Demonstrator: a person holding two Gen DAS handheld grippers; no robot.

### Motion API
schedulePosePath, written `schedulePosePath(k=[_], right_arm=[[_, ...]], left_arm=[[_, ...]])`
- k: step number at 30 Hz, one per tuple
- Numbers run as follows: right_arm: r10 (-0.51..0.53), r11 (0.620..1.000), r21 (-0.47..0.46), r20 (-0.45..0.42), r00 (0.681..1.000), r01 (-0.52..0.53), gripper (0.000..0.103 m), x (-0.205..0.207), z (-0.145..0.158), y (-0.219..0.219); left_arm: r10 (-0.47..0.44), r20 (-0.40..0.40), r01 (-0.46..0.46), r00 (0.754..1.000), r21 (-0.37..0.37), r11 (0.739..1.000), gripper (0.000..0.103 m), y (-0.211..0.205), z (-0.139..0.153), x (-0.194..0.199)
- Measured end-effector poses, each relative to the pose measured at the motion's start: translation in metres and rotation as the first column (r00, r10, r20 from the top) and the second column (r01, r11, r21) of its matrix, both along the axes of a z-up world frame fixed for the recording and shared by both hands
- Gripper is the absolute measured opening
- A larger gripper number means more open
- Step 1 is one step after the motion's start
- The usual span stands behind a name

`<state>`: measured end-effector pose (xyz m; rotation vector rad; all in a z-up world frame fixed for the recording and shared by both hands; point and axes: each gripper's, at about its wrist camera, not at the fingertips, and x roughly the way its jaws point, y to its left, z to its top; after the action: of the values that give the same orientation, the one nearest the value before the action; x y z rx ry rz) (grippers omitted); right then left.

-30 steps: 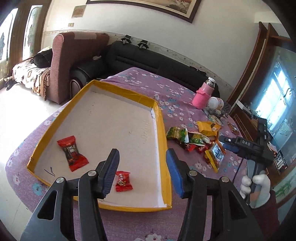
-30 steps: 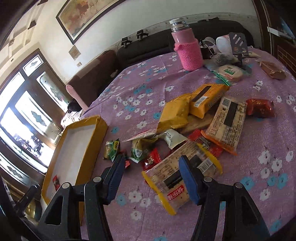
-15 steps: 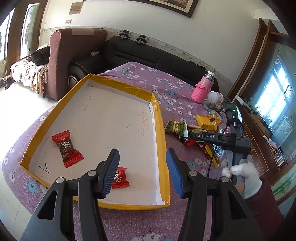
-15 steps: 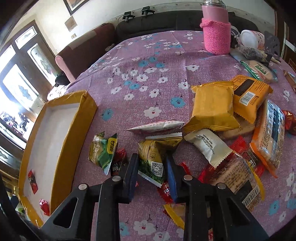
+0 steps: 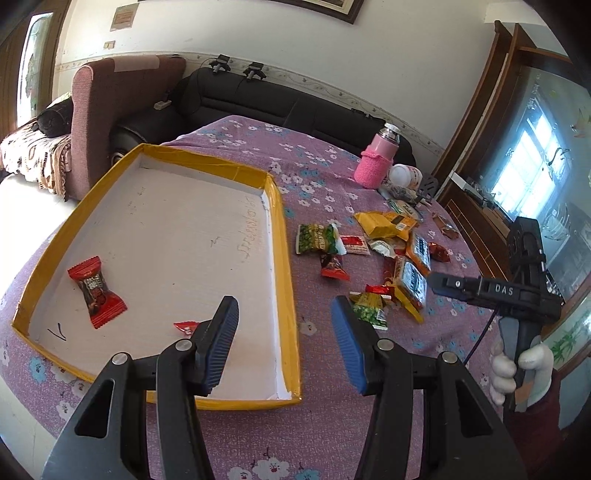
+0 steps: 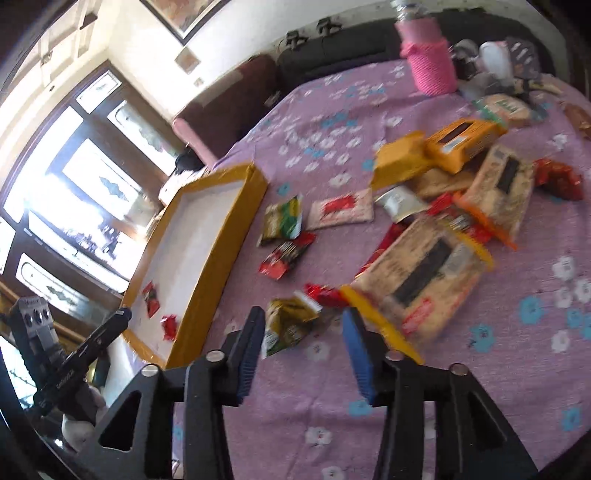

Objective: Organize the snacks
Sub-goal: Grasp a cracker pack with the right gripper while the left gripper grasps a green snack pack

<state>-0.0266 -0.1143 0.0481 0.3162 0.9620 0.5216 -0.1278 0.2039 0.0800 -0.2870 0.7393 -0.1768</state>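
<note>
Green snack packet (image 6: 286,326) lies on the tablecloth just ahead of your right gripper (image 6: 303,352), slightly left of centre; its long axis is blurred. Both grippers stand wide open and empty, the left gripper (image 5: 282,345) over the yellow-rimmed tray (image 5: 291,332).

Sunlight floods a living room where a black sofa (image 5: 280,107) and a maroon armchair (image 5: 110,110) stand against a white wall (image 5: 295,48) hung with a framed picture (image 5: 314,9). A floral purple cloth covers the table (image 5: 317,177). Dark wood-framed windows (image 6: 92,192) glare bright at one side.
</note>
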Motion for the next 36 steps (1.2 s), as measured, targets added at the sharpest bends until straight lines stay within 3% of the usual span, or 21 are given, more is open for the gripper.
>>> schedulePosePath(k=[7, 10, 16, 20, 23, 29, 36], right_arm=[[-0.196, 0.981, -0.022, -0.063, 0.979, 0.195, 0.069, 0.017, -0.026, -0.033], [-0.278, 0.958, 0.031, -0.142, 0.95, 0.285, 0.069, 0.032, -0.042, -0.04], [-0.428, 0.902, -0.025, -0.176, 0.886, 0.431, 0.078, 0.06, -0.049, -0.029], [-0.415, 0.904, -0.168, -0.12, 0.902, 0.394, 0.082, 0.063, -0.047, -0.004], [-0.382, 0.897, -0.262, -0.055, 0.923, 0.356, 0.079, 0.059, -0.047, 0.009], [-0.35, 0.923, -0.186, -0.035, 0.936, 0.338, 0.074, 0.041, -0.049, -0.012], [-0.37, 0.929, -0.008, -0.007, 0.929, 0.37, 0.074, 0.012, -0.047, -0.054]], left_arm=[[-0.086, -0.023, 0.086, 0.996, 0.026, 0.996, 0.051, -0.032, -0.007, 0.004], [-0.101, -0.032, 0.102, 0.994, 0.033, 0.994, 0.051, -0.04, -0.009, 0.006], [-0.145, -0.042, 0.147, 0.989, 0.031, 0.989, 0.051, -0.059, -0.012, 0.009], [-0.185, -0.052, 0.188, 0.981, 0.042, 0.981, 0.051, -0.073, -0.015, 0.013], [-0.211, -0.058, 0.214, 0.976, 0.051, 0.976, 0.051, -0.085, -0.019, 0.018], [-0.254, -0.078, 0.26, 0.964, 0.086, 0.962, 0.051, -0.115, -0.028, 0.034], [-0.274, -0.124, 0.292, 0.954, 0.163, 0.943, 0.051, -0.145, -0.048, 0.073]])
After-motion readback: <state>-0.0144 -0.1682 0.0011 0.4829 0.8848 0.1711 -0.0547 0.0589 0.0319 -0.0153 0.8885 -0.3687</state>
